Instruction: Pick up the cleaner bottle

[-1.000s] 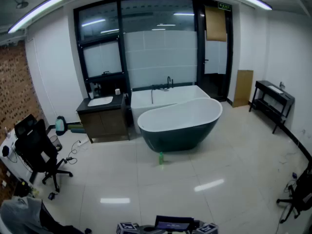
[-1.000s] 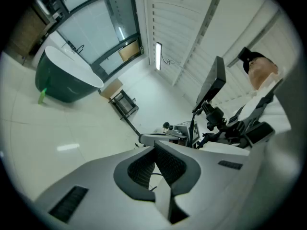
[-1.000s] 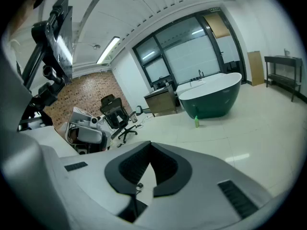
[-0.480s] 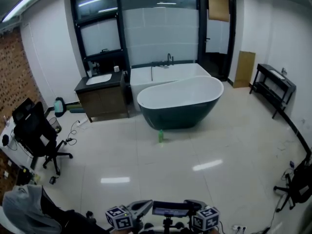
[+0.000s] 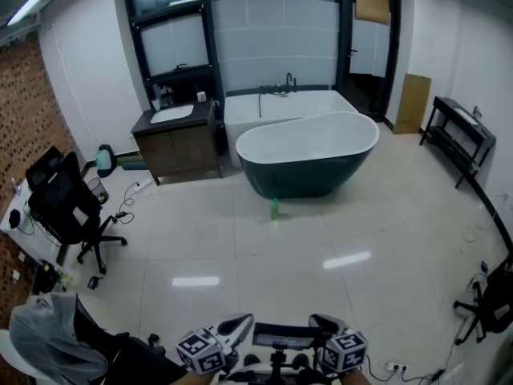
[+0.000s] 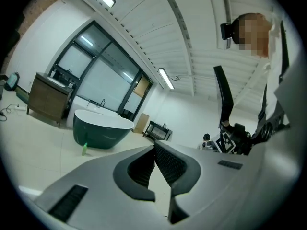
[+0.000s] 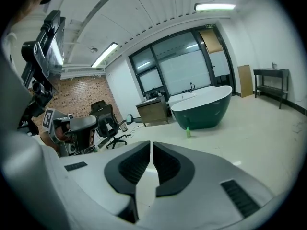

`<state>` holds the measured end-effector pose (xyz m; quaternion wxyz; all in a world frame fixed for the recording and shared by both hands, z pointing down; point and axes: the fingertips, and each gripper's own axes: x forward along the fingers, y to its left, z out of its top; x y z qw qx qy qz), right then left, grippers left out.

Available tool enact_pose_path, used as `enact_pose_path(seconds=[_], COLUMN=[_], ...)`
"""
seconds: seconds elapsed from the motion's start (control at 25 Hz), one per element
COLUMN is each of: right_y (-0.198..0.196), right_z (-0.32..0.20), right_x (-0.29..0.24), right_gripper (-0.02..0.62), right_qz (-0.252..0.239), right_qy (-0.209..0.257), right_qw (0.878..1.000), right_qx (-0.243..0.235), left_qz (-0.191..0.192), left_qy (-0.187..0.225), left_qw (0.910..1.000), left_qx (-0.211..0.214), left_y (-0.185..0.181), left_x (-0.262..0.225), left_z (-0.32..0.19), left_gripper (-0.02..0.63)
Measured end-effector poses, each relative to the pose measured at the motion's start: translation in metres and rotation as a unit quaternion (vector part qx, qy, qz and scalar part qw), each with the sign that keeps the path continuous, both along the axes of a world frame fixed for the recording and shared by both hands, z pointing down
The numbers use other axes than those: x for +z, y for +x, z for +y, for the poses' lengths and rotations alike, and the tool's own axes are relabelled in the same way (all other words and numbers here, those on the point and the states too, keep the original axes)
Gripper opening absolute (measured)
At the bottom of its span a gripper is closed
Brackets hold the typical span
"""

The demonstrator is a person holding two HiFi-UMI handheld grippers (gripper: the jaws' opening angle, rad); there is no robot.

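Observation:
The cleaner bottle (image 5: 274,208) is small and green and stands upright on the glossy white floor, just in front of the dark green bathtub (image 5: 309,155). It also shows far off in the left gripper view as the bottle (image 6: 85,149) and in the right gripper view as the bottle (image 7: 188,132). My left gripper (image 5: 240,322) and right gripper (image 5: 322,322) sit side by side at the bottom edge of the head view, far from the bottle. The left gripper (image 6: 154,148) is shut with nothing in it. The right gripper (image 7: 151,145) also stands shut and empty.
A wooden vanity (image 5: 176,139) with a sink stands left of the tub. A black office chair (image 5: 68,211) and floor cables lie at the left, a black side table (image 5: 457,135) at the right wall, another chair (image 5: 490,299) at the right edge. A grey garment (image 5: 44,343) is at lower left.
Both grippers have risen further into the bottom of the head view, their marker cubes now fully showing. The view has tipped downward; the bottle stays on the floor by the tub.

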<state>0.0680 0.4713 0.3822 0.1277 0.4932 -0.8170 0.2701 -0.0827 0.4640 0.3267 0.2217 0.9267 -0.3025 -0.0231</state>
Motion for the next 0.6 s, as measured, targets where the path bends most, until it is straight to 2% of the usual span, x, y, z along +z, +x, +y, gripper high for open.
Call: enact_pose_path(seconds=[0.24, 0.6], right_y=[-0.014, -0.040], right_z=[-0.005, -0.016], right_x=[-0.006, -0.017], right_gripper=[0.014, 0.014], right_qz=[0.002, 0.015], right_qy=[0.011, 0.031], right_qw=[1.000, 0.999], right_qx=[0.007, 0.037], left_qz=[-0.017, -0.017], left_qy=[0.013, 0.010], left_qw=[0.9998, 0.9997], left_qx=[-0.002, -0.015], left_y=[-0.016, -0.059], left_x=[-0.004, -0.002], left_z=[0.001, -0.004], left_gripper=[0.000, 0.000])
